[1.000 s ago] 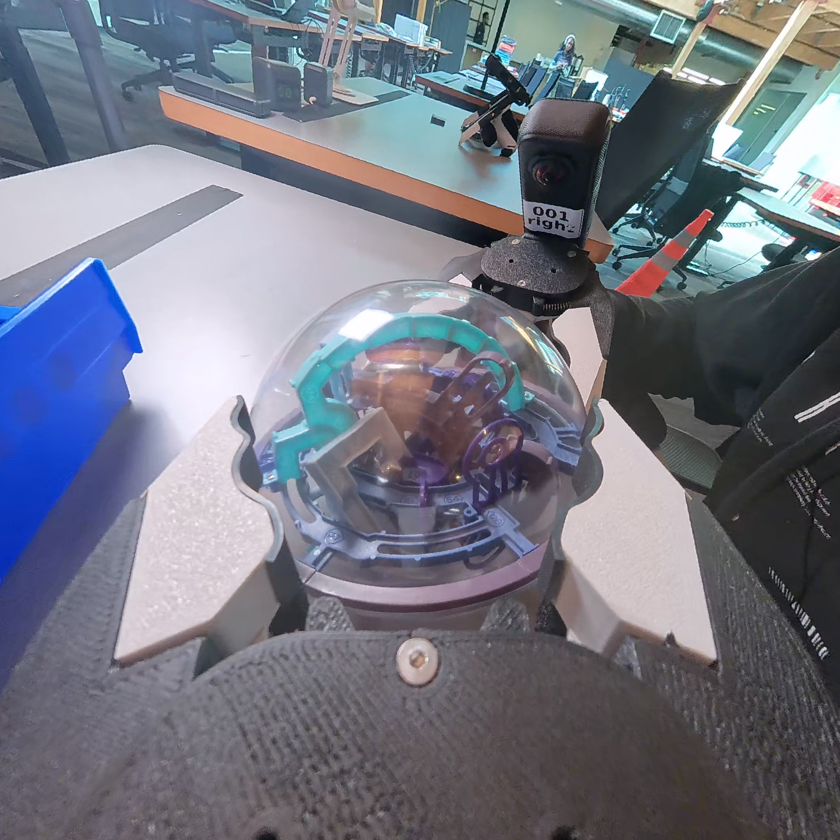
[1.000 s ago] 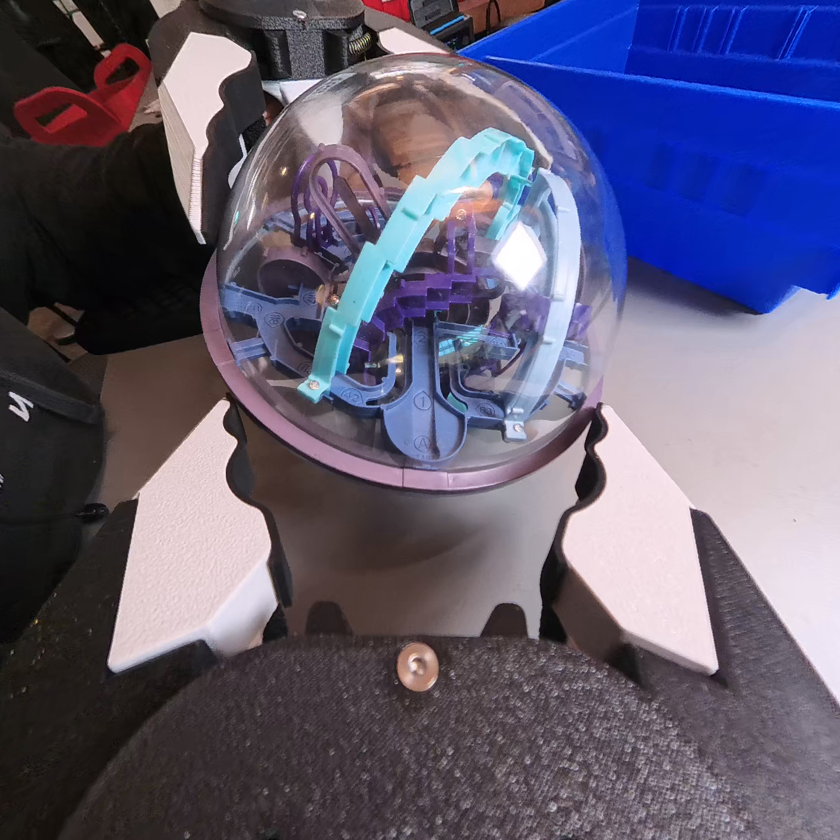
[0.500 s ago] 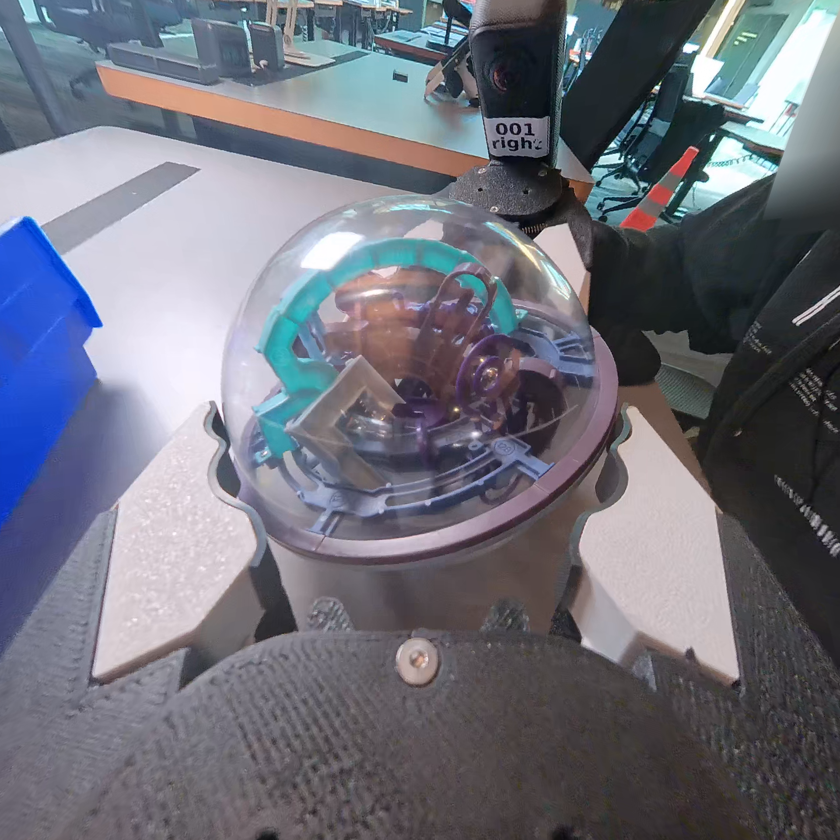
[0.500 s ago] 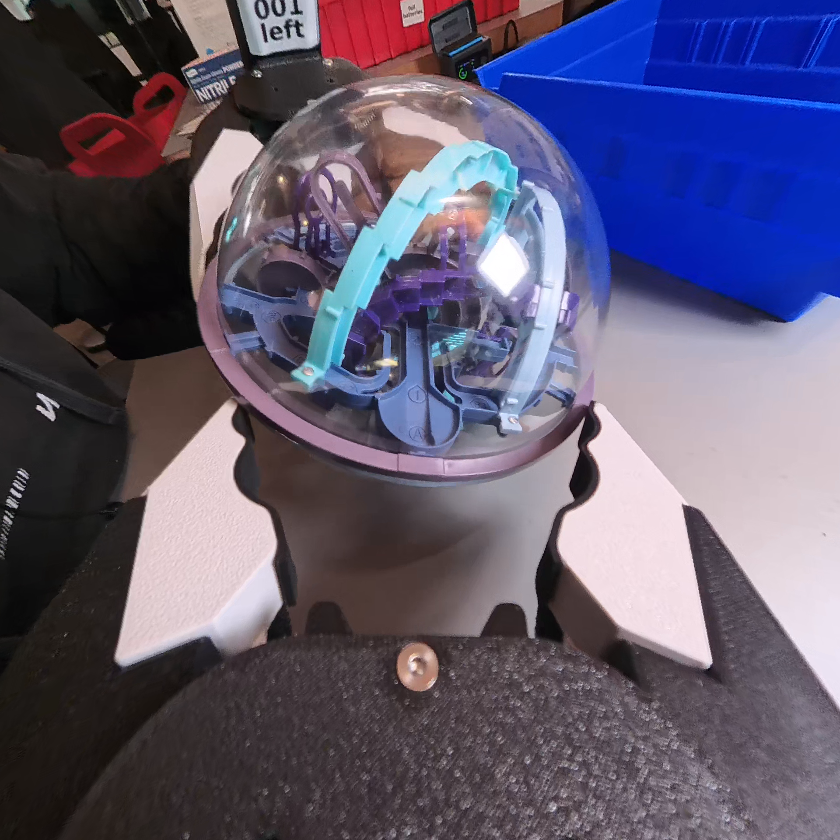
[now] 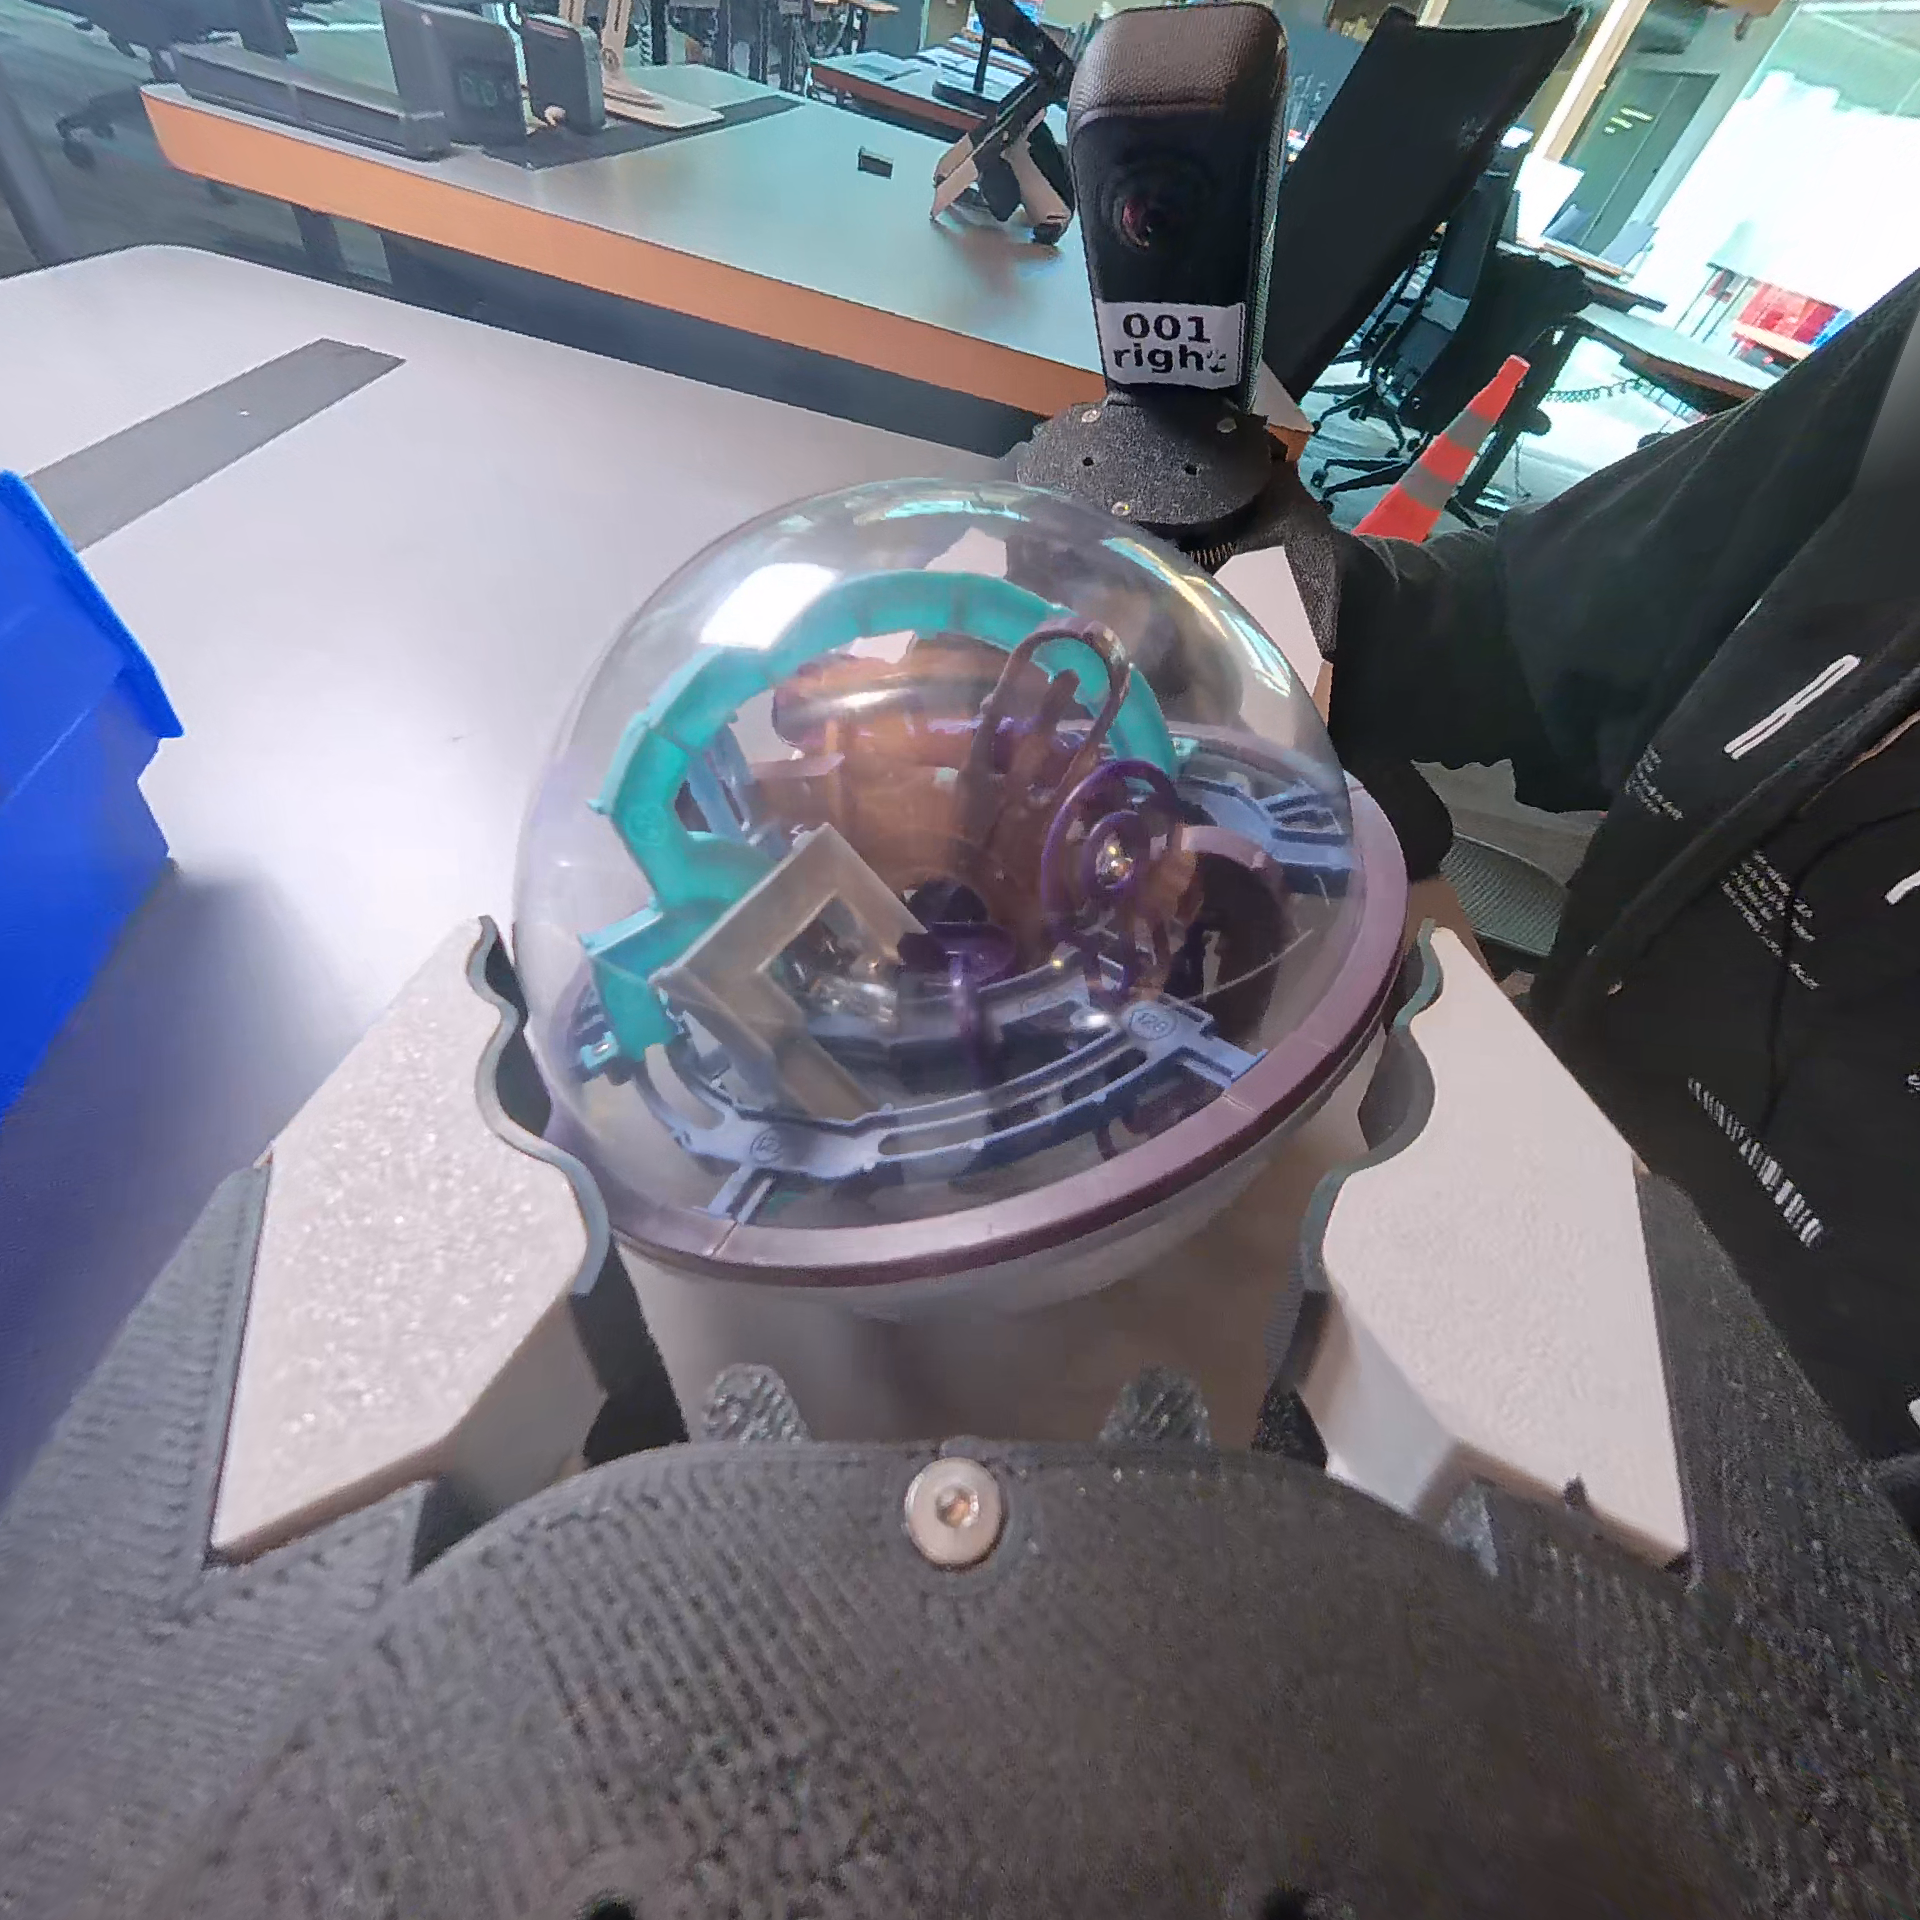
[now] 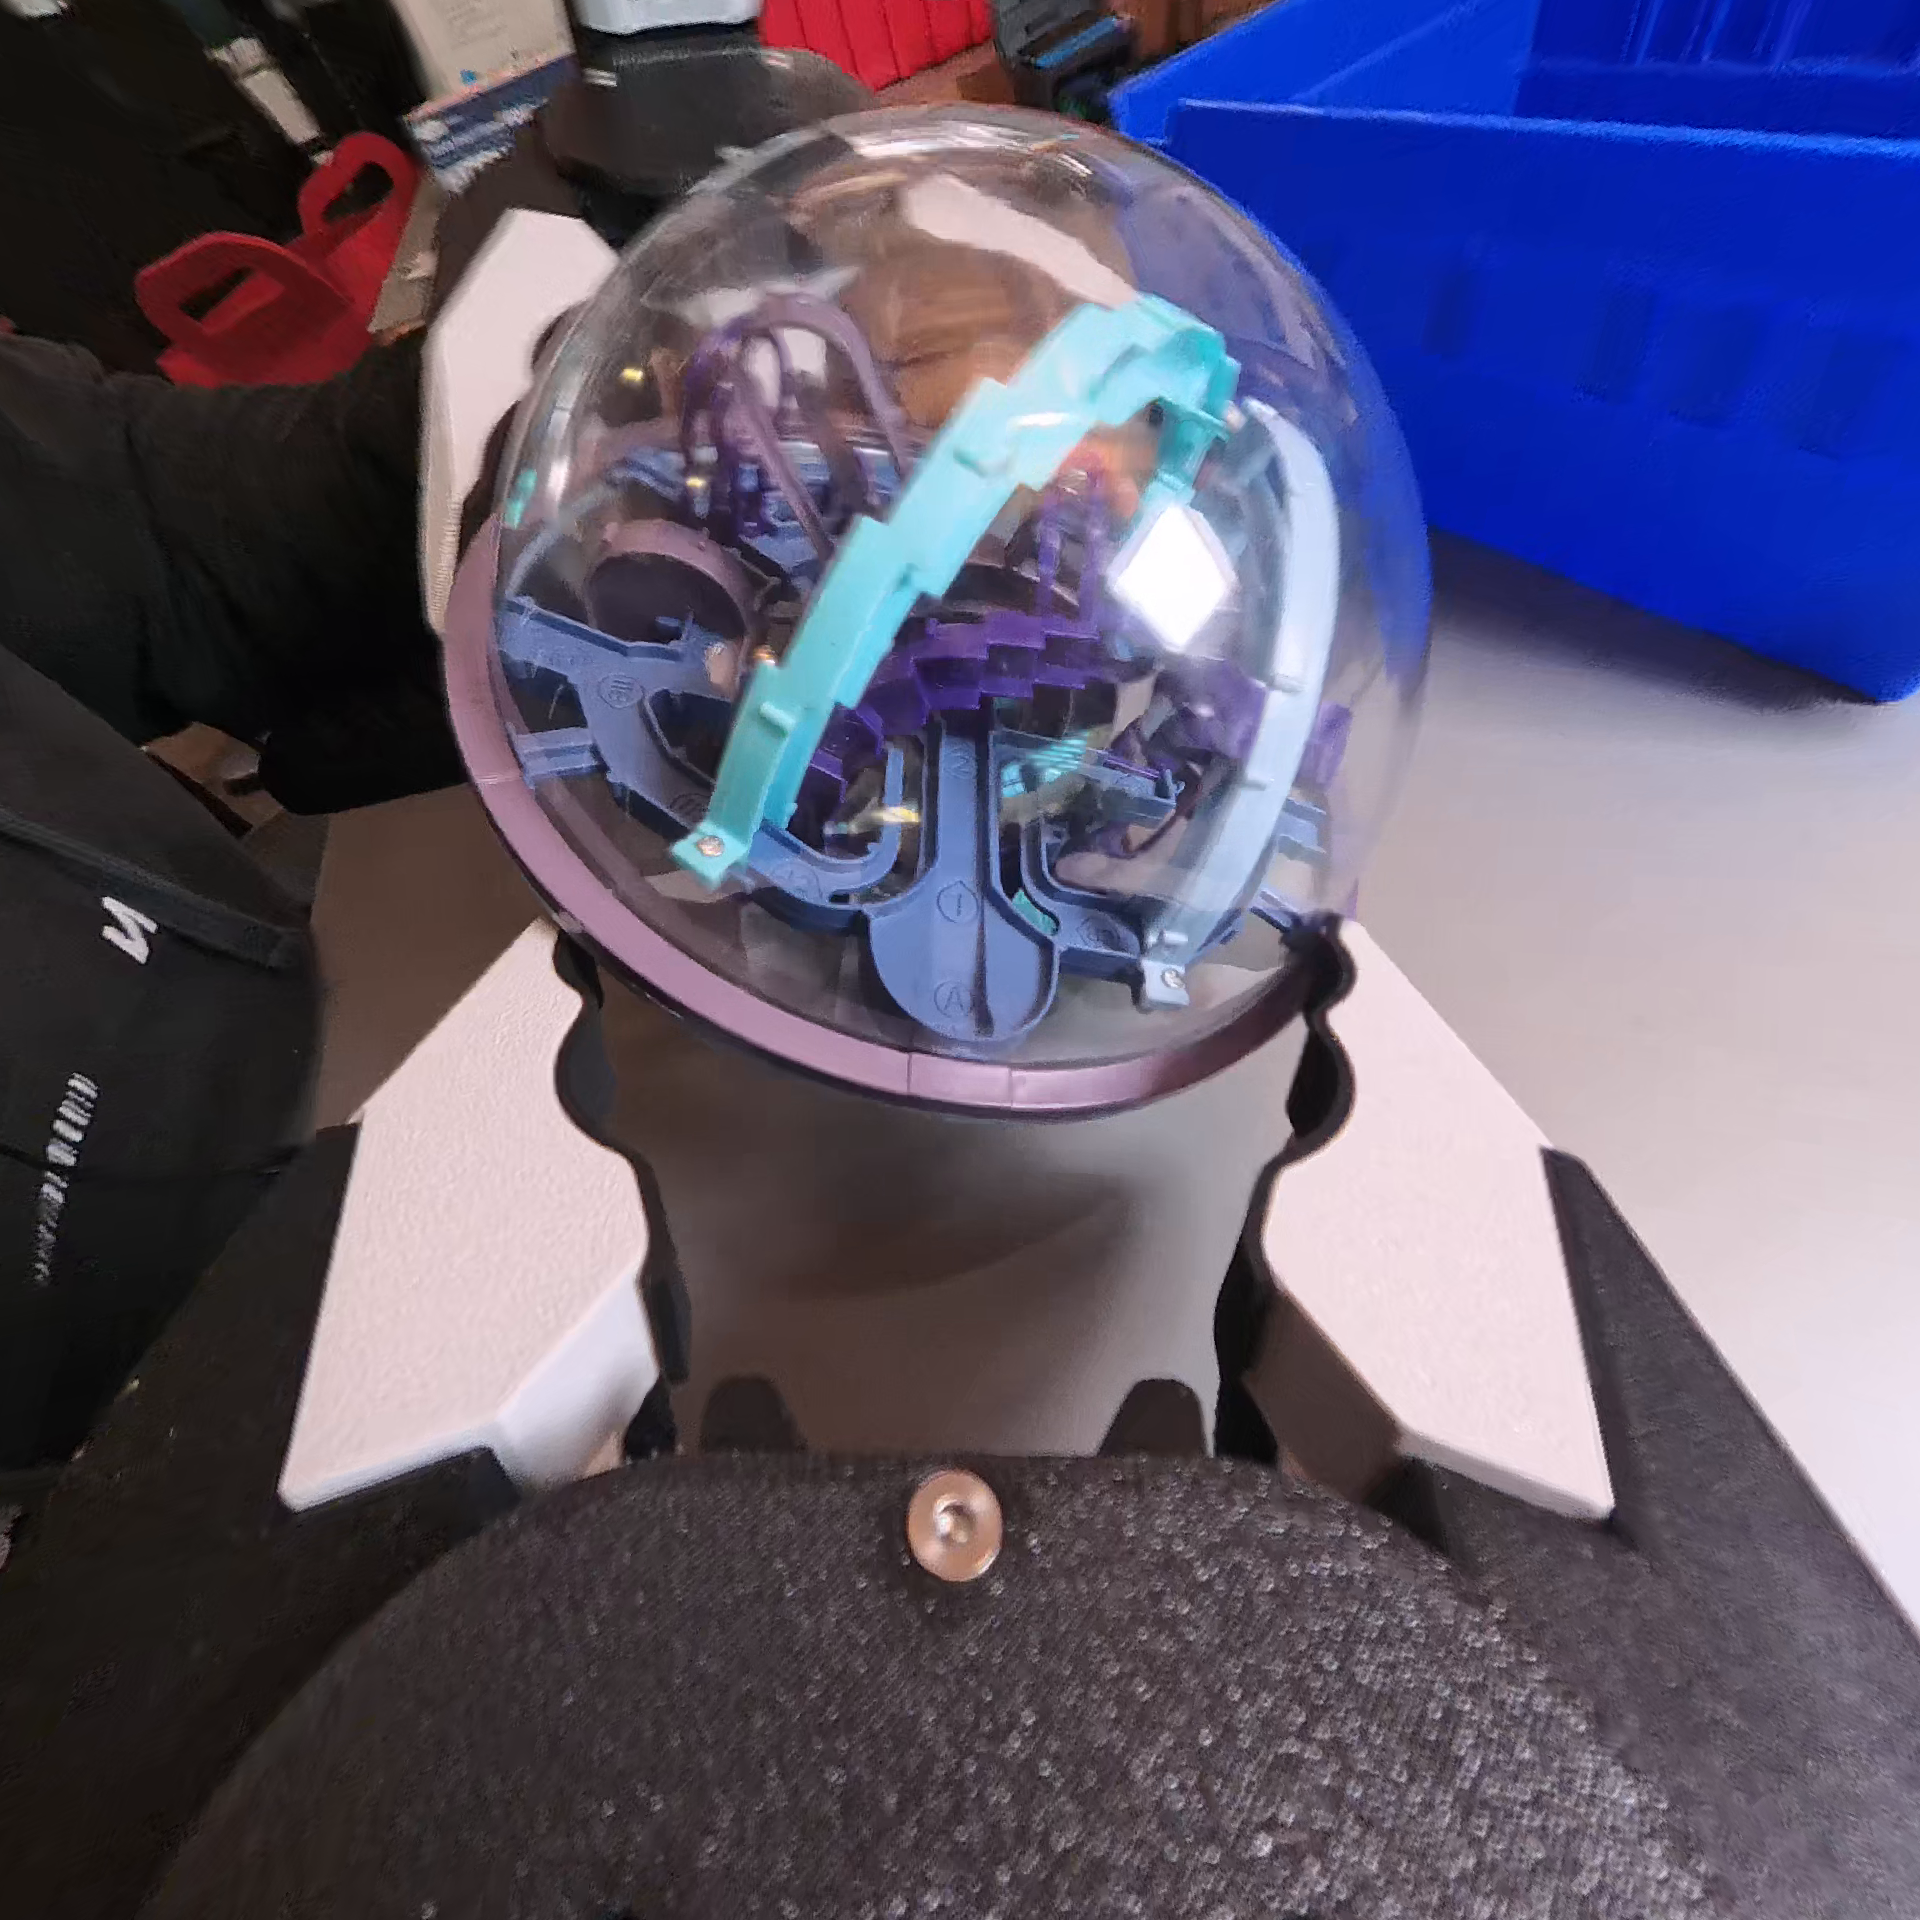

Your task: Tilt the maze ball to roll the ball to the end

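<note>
The maze ball [image 5: 935, 883] is a clear sphere with a purple band round its middle and teal, blue and purple tracks inside. It is held up over the table between both grippers, which face each other. My left gripper [image 5: 951, 1018] is shut on it, with both pale fingers [image 5: 416, 1174] against the purple band. My right gripper [image 6: 945, 966] is shut on the same maze ball [image 6: 935, 623], its fingertips [image 6: 1320, 966] pressing just under the band. The right gripper's camera block [image 5: 1174, 208] shows behind the ball. I cannot pick out the small ball inside.
A blue bin [image 6: 1558, 312] stands close by, at the left edge of the left wrist view [image 5: 62, 779]. The pale table [image 5: 416, 520] lies below. A person's black sleeves [image 5: 1558, 644] reach in from the side. An orange cone [image 5: 1455, 457] and desks stand behind.
The ball has tipped in the grasp: its purple band came into sight in the left wrist view and now slants in the right wrist view. Left fingers spread a little, right fingers closed a little.
</note>
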Demonstrator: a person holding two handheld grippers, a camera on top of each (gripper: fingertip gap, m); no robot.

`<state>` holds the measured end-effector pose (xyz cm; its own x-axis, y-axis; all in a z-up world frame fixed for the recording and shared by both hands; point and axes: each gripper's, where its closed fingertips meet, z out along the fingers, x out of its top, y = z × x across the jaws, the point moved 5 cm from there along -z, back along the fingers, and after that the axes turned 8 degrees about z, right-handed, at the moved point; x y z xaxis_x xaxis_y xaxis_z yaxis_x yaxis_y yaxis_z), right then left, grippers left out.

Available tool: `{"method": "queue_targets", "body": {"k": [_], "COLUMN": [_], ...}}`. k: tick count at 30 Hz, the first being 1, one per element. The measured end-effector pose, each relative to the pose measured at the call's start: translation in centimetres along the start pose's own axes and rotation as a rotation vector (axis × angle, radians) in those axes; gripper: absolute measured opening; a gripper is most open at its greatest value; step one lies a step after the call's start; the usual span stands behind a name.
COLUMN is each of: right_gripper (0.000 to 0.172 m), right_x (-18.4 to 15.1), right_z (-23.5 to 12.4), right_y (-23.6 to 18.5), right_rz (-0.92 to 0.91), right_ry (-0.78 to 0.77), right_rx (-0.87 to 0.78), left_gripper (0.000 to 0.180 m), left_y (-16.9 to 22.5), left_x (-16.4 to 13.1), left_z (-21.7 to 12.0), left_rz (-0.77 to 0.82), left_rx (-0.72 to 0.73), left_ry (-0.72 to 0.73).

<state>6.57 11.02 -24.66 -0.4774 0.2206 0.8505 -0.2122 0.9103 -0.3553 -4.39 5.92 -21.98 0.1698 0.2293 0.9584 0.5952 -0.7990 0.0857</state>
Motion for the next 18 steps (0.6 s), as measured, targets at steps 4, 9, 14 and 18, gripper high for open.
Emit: {"method": "queue_targets", "body": {"k": [4, 9, 14, 18], "right_gripper": [0.133, 0.133, 0.133, 0.133], "right_x": [0.01, 0.15, 0.2, -0.12], "right_z": [0.12, 0.14, 0.24, 0.56], "right_y": [-0.24, -0.29, -0.54, -0.97], "right_rz": [-0.001, 0.015, 0.053, 0.093], "right_ry": [-0.004, 0.006, 0.009, -0.018], "right_rx": [-0.012, -0.003, 0.004, 0.012], "left_gripper": [0.158, 0.158, 0.158, 0.158], "left_y": [0.17, 0.07, 0.02, 0.2], "left_x": [-0.06, -0.24, -0.32, -0.04], "left_z": [-0.1, -0.23, -0.43, -0.58], "left_rz": [0.0, -0.029, -0.069, -0.082], "left_rx": [-0.007, -0.019, -0.038, -0.049], "left_ry": [-0.01, 0.002, 0.014, 0.005]}}
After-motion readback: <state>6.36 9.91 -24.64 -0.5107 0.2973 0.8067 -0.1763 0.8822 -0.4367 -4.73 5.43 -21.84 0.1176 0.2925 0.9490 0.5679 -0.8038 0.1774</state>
